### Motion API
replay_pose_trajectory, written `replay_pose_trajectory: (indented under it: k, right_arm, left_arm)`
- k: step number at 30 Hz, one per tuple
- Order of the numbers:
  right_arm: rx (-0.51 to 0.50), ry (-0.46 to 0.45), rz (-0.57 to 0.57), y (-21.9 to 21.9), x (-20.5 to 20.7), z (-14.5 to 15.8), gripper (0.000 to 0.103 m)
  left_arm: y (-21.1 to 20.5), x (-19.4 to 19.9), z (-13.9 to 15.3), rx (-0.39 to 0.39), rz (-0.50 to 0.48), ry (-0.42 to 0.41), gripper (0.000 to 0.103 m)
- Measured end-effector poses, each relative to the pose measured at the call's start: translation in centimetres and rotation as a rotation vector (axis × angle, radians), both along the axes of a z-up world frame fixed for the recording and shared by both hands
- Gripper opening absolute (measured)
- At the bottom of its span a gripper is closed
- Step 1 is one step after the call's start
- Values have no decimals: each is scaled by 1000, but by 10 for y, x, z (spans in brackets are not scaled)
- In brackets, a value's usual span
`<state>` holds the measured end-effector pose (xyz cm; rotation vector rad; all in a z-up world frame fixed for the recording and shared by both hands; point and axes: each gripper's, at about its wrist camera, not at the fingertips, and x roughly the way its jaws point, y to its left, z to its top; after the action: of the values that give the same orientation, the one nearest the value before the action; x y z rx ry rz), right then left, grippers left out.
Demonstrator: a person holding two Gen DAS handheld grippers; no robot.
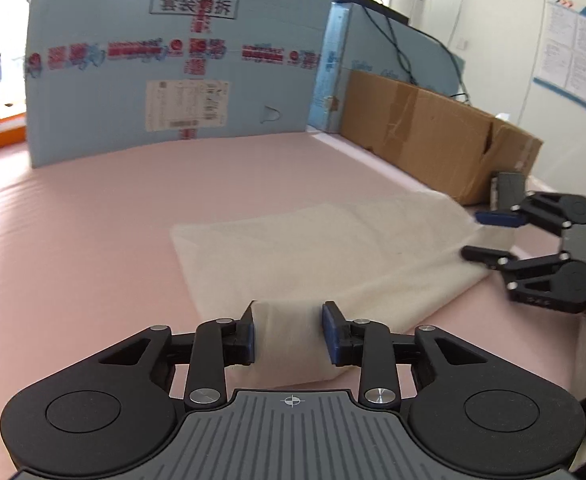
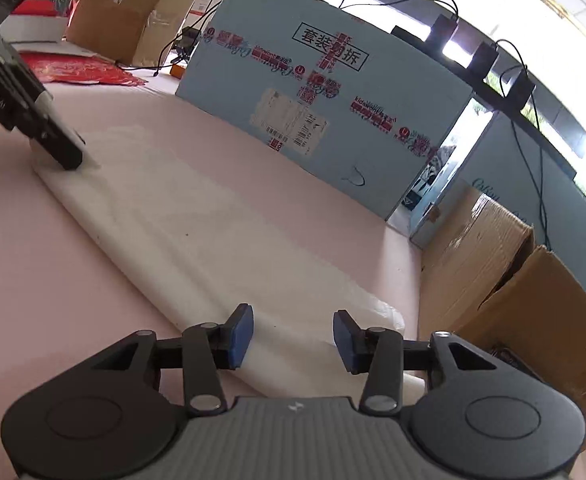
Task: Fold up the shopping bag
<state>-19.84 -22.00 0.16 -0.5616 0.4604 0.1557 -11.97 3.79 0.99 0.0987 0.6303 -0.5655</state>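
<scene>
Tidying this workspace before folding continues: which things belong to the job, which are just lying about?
Job: shopping bag, left gripper, right gripper.
Lying about: blue printed box, brown cardboard box, red items, cables.

Past the tongs, the big blue box [image 2: 325,92] has a framed black sign reading "套装勿拆" and red tape [image 2: 373,110] saying "kidswant".

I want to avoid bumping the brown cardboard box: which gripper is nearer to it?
Right. The right gripper works at the shopping bag's end beside the brown cardboard box; the left gripper is at the opposite end.
</scene>
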Motion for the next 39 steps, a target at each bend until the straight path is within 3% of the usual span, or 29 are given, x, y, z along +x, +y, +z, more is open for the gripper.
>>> replay_pose_trajectory:
  k: [3, 7, 9, 13, 16, 21, 24, 25, 27, 32, 39]
  right_arm:
    - [20, -13, -11, -1, -3, -2, 48]
    - [33, -28, -14, -2, -6, -2, 48]
    - [24, -39, -13, -1, -8, -3, 48]
    - [-8, -58, -8, 3, -9, -4, 46]
    - [1, -56, -6, 3, -9, -3, 46]
    - [-9, -61, -7, 6, -9, -4, 46]
    - [-3, -60, -8, 6, -9, -3, 46]
    - [0, -60, -8, 6, -9, -3, 46]
    - [4, -59, -7, 5, -9, -3, 46]
    - [41, -36, -15, -4, -9, 3, 48]
    - [50, -31, -215, -47, -25, 8, 50]
  left_arm:
    - [1, -9, 1, 103, 86, -50, 50]
    - [-5, -17, 4, 213, 121, -114, 61]
    - [-11, -23, 8, 304, 159, -184, 62]
    - [-21, -35, 26, 318, 195, -333, 62]
    - [-39, -46, 37, 254, 117, -413, 62]
    - [-90, -47, 27, 219, -136, -391, 61]
    - [-105, -43, 20, 209, -233, -329, 39]
    - [-107, -42, 18, 217, -242, -314, 31]
    - [-109, -37, 12, 233, -249, -275, 25]
    - [-107, -31, -3, 247, -241, -206, 26]
    - [-104, -32, -3, 242, -246, -207, 26]
